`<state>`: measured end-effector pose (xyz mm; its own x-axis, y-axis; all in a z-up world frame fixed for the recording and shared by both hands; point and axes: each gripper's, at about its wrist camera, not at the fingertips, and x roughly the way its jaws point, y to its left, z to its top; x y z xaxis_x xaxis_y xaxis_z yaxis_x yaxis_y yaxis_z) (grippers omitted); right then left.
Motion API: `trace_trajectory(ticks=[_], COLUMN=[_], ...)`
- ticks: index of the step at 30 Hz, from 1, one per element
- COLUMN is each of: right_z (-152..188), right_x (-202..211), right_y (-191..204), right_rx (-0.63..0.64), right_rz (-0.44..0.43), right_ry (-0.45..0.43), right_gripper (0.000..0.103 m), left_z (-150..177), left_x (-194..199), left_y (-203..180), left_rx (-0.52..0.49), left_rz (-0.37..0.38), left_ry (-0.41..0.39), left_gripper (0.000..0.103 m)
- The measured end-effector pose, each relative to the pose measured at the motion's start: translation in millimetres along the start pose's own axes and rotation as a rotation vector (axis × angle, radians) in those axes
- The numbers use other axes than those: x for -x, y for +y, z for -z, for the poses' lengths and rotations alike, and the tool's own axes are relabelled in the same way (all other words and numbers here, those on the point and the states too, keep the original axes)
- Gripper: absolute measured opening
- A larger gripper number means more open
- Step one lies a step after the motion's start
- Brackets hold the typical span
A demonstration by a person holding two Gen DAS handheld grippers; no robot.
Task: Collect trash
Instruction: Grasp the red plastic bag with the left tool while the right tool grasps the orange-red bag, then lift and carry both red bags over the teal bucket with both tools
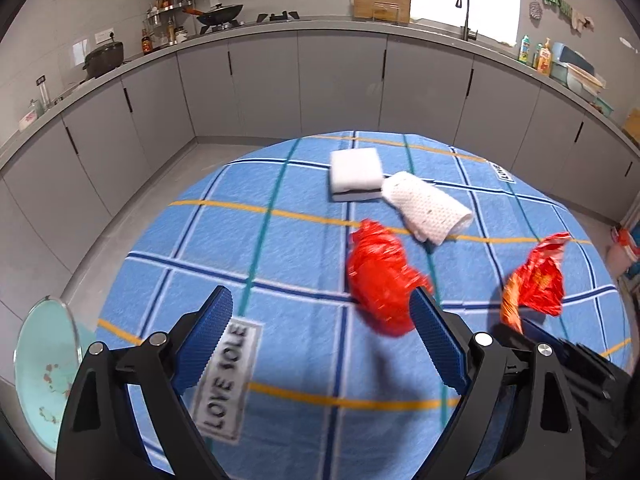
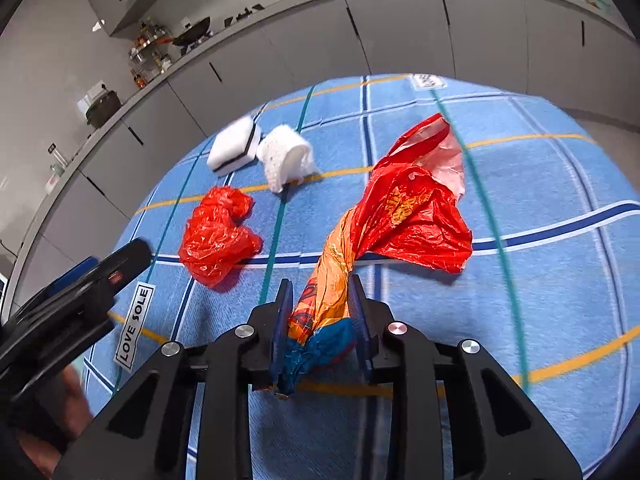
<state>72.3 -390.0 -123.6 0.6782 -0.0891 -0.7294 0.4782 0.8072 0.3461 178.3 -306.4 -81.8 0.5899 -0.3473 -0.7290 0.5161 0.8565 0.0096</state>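
Observation:
My right gripper [image 2: 319,290] is shut on a red, orange and blue plastic wrapper [image 2: 412,208] and holds its twisted end above the blue checked tablecloth [image 2: 540,280]. The wrapper also shows in the left wrist view [image 1: 536,280], held by the right gripper [image 1: 520,326]. A crumpled red plastic bag [image 1: 378,276] lies on the cloth just ahead of my left gripper [image 1: 322,296], which is open and empty. The bag also shows in the right wrist view [image 2: 216,234], with the left gripper [image 2: 116,264] to its left.
A white sponge [image 1: 356,174] and a rolled white cloth [image 1: 428,208] lie farther back on the table. A pale green glass bowl [image 1: 44,368] stands at the left table edge. Grey kitchen cabinets [image 1: 280,80] ring the room beyond the table.

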Motion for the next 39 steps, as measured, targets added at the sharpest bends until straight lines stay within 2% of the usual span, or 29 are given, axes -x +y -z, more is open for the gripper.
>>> trace_trajectory(ticks=[5,10,15,21,28,39], right_z=[1.8,5.4,8.8,8.9,11.1,23.7], right_x=[13.0,12.5,8.3,4.2,9.7,32.2], right_y=[-5.8,-12.5,-14.1,-15.8,-10.7,15.4], right_rx=[0.033,0.013,0.004,-0.004,0.0,0.045], right_rz=[0.04,0.031,0.031,0.033,0.03,0.0], right_ry=[-0.022,-0.006,0.011,0.015,0.005,-0.022], right_gripper=[0.029,0.029,0.029,0.029,0.029,0.029], left_z=[-8.3,-11.1,-5.4,-1.3,3.2,21.9], left_x=[-21.1,-38.6,-57.5,-65.5,-52.7,-2.8], left_y=[-20.4,-38.0,-44.3,-42.2,-35.0,-4.1], left_rx=[0.008,0.003,0.006,0.007,0.01,0.0], left_rz=[0.011,0.016,0.033,0.028,0.05,0.003], left_ry=[0.03,0.052,0.098,0.105,0.099,0.058], left_gripper=[0.076,0.073,0.051,0.033,0.028,0.028])
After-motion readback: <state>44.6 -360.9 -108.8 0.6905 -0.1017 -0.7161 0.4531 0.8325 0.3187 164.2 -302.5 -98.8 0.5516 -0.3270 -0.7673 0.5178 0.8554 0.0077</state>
